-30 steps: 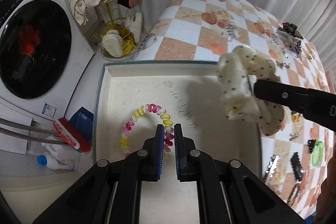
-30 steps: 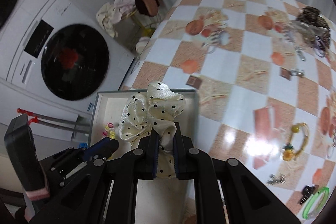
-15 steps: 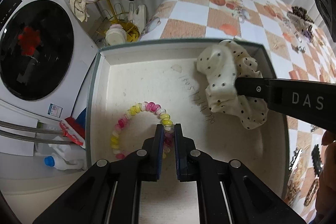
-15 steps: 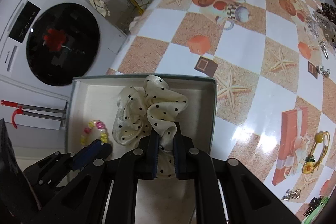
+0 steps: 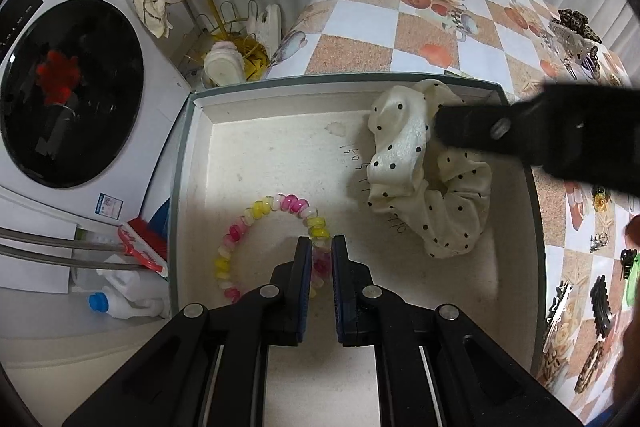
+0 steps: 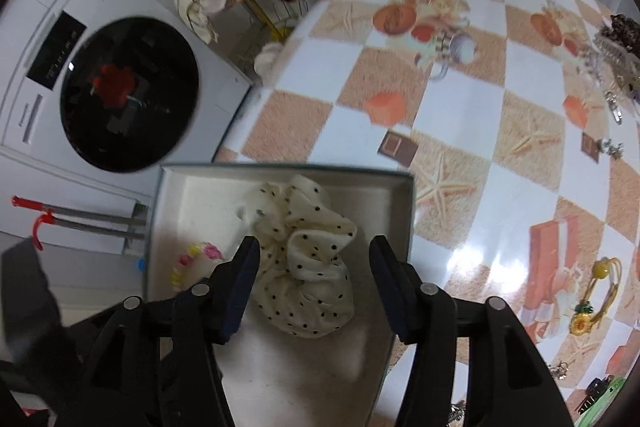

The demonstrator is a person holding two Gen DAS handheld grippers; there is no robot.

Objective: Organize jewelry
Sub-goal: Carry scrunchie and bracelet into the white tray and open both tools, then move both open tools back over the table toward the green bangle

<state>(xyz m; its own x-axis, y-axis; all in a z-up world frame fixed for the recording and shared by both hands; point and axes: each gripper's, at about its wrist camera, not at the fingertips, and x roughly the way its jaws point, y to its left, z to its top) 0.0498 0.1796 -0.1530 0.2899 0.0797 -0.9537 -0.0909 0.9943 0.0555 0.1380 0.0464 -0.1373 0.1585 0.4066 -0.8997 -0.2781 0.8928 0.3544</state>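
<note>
Two tools work over the box (image 5: 180,187). Your left tool (image 5: 321,259) sits nearly closed over the coil bracelet (image 5: 256,211) on the box floor; whether it grips, you cannot tell. Your right tool (image 6: 314,255) is spread wide, scrunchie (image 6: 304,267) lying released inside the box. Beyond, more pieces wait on the worktop (image 6: 460,107).

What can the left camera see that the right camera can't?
Only the left wrist view shows the whole pink and yellow coil bracelet with the left gripper narrowly closed around its near side, and the dark hair clips along the table's near edge. Only the right wrist view shows the right gripper wide open over the scrunchie, and the yellow sunflower hair tie on the tablecloth. Both show the scrunchie lying in the box, the washing machine and the checked tablecloth.
</note>
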